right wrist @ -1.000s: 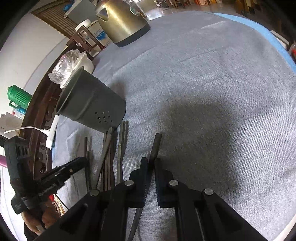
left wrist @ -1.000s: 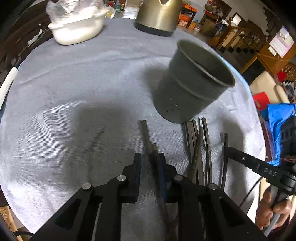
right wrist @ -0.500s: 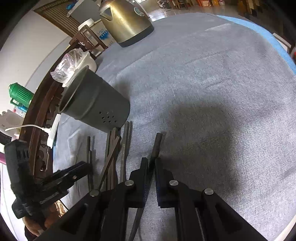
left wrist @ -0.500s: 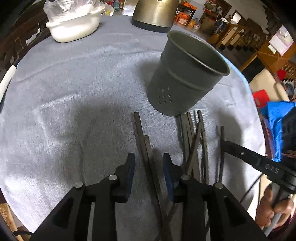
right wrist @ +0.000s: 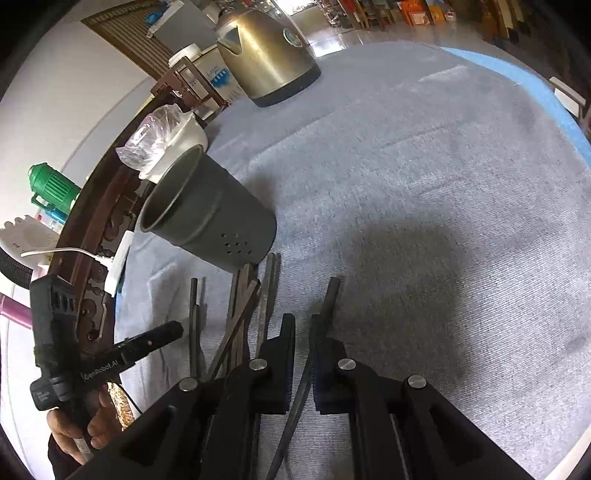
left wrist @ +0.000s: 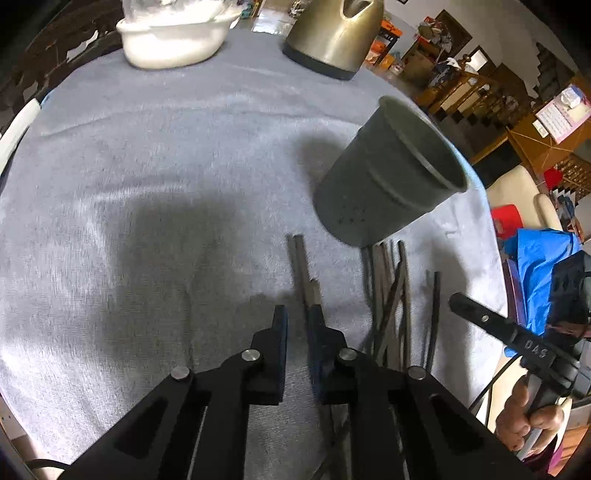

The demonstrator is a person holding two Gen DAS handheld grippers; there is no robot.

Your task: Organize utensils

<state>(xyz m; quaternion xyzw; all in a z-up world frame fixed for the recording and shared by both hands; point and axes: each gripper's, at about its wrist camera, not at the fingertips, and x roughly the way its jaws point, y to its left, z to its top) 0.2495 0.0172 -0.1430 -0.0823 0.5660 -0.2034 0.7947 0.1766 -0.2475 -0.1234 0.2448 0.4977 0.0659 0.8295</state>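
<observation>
Left gripper (left wrist: 297, 325): jaws narrow, a small gap between the pads. A dark flat utensil (left wrist: 301, 258) runs forward from that gap and seems to lie against the right-hand pad; we cannot tell whether it is pinched or merely bracketed.

Pile (left wrist: 388, 291): more dark utensils, loose and crossing, on the cloth of the table (left wrist: 147, 166) near our edge, just right of the left gripper, their tips reaching the foot of the cup.

Cup (left wrist: 388, 188): grey, perforated near the base, upright on the table beyond the pile, empty so far as we see.

Right gripper (right wrist: 303, 332): jaws narrow; one utensil (right wrist: 328, 302) passes between them, close to the right pad. Grip not confirmed.

Step in hand, as we judge it: taking single utensils for the cup. To do it well we close squarely on one piece only, lift clear of the pile, tip it upright, and lower it into the cup without knocking the rim.

Kettle (left wrist: 332, 33) and white bowl (left wrist: 173, 37): far edge, well apart.
</observation>
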